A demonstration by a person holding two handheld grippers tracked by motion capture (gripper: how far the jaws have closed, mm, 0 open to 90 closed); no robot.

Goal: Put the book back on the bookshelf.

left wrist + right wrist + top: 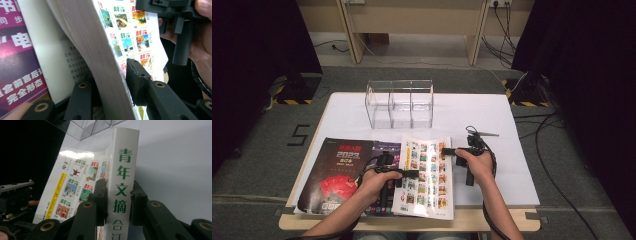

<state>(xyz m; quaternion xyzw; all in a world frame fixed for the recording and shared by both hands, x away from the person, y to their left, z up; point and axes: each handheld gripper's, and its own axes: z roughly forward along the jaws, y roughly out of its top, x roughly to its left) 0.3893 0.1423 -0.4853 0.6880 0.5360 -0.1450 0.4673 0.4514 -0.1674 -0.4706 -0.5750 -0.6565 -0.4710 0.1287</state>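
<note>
Thick glossy-covered book [124, 177] clamped by both grippers' black jaws — right gripper [117, 202] on spine, left gripper [110, 82] on page block.

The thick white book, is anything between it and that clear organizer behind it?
Nothing visible does. The thick white book is gripped by both hand-held grippers, left and right. The white table is bare up to the clear organizer.

high view: above, facing forward-down | gripper views: close, seemingly level, sharing book [424, 177]
</note>
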